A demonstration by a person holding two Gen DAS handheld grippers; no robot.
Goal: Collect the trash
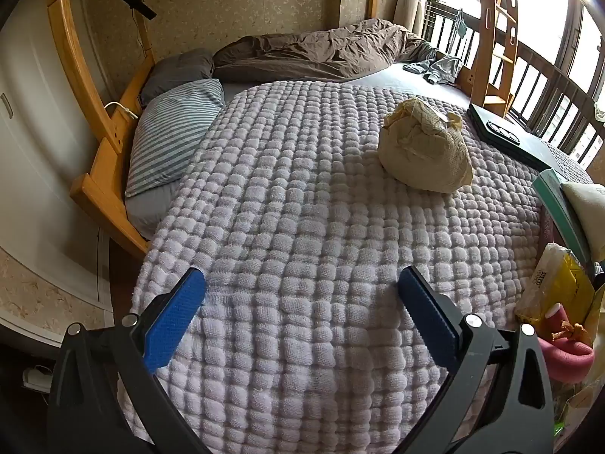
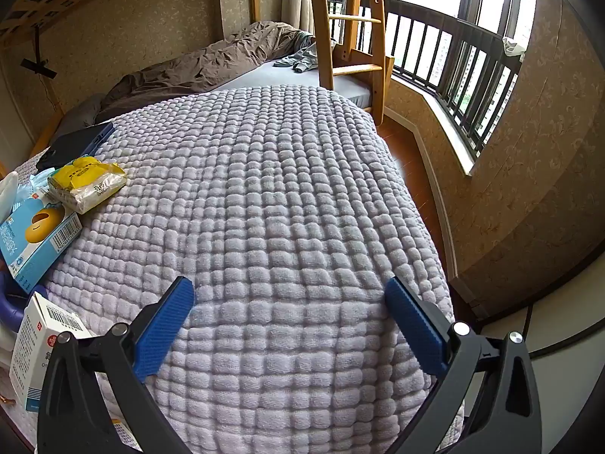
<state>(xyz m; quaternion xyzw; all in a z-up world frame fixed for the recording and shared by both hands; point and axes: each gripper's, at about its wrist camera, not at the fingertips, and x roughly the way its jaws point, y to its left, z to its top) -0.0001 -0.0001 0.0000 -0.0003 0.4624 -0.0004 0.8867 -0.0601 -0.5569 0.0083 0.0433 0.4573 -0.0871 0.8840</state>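
Note:
A crumpled beige paper bag lies on the lilac quilt, well ahead and to the right of my left gripper, which stands open and empty above the quilt. At that view's right edge sits a yellow wrapper over a pink object. My right gripper is open and empty above the quilt. To its left lie a yellow snack packet, a blue box and a white box.
A striped pillow and brown duvet lie at the bed's far end. A dark tablet-like case and a green book rest at the quilt's right. A wooden ladder, railing and wood floor are to the right.

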